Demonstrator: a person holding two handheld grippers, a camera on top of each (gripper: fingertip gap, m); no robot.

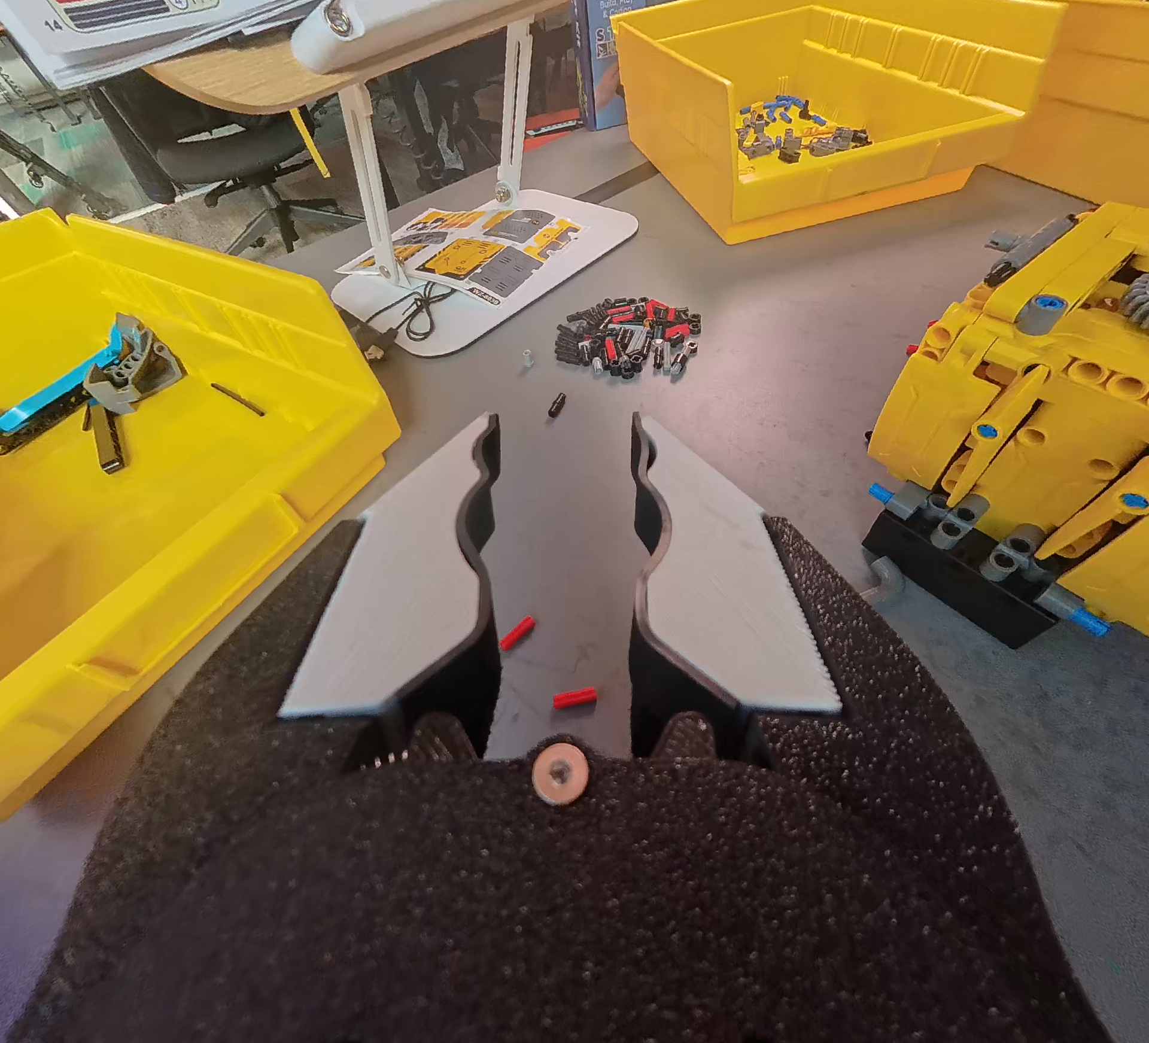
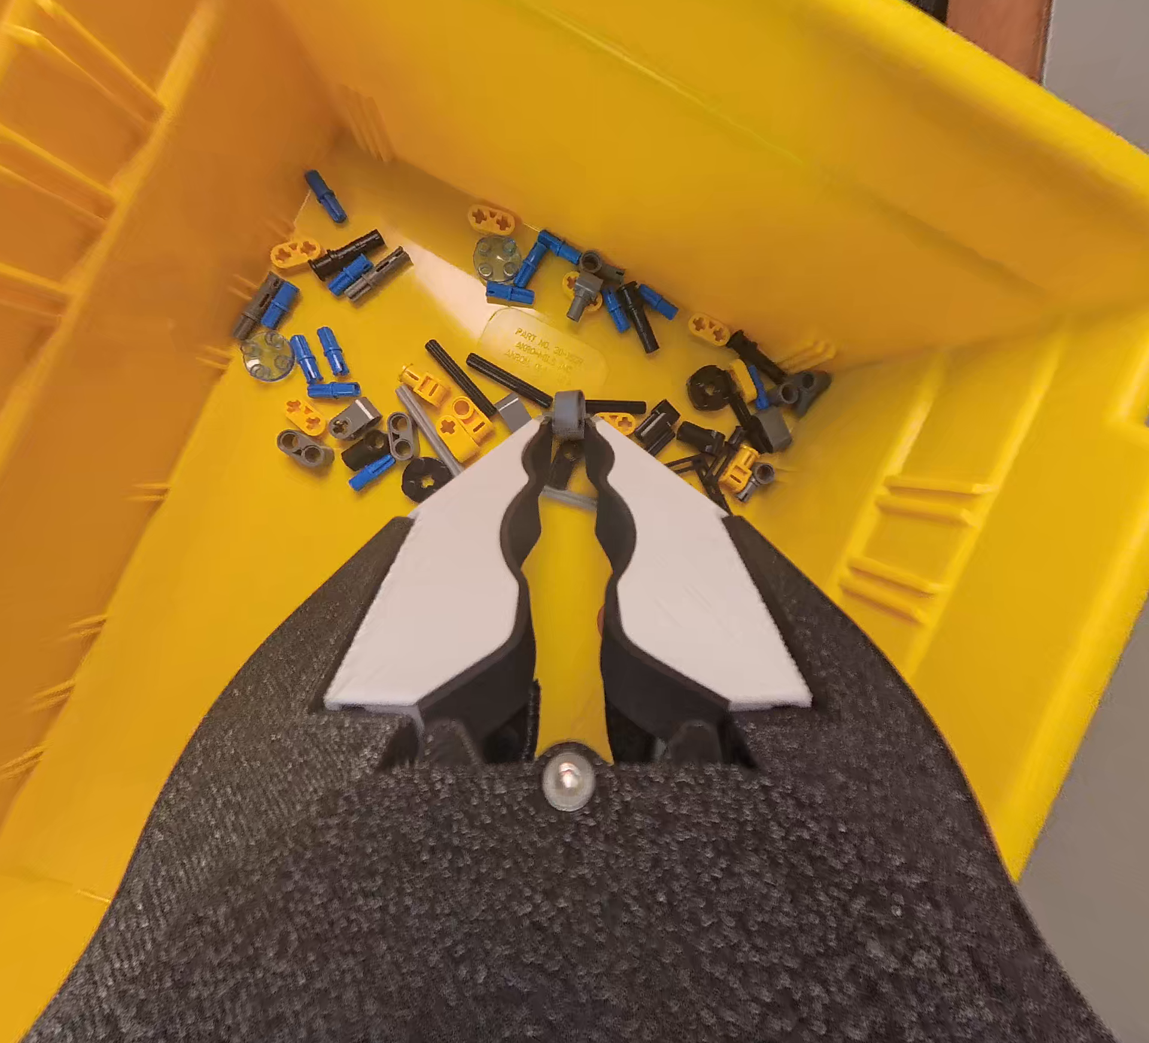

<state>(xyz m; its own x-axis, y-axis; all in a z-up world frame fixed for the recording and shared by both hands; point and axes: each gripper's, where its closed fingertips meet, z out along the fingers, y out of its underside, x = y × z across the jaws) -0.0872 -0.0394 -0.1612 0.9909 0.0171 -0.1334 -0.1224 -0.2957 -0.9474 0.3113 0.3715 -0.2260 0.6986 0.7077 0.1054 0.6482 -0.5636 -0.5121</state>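
The right gripper (image 2: 567, 422) pinches a small grey piece (image 2: 569, 409) over loose parts on the yellow bin (image 2: 684, 111) floor, while the left gripper (image 2: 566, 422) hangs spread above two red pins (image 1: 517, 632) on the desk (image 1: 777, 422).

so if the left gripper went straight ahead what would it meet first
Most likely the lone black pin lying on the grey table just past the open left gripper, then the pile of black, red and grey pins beyond it. Its height above the table is unclear.
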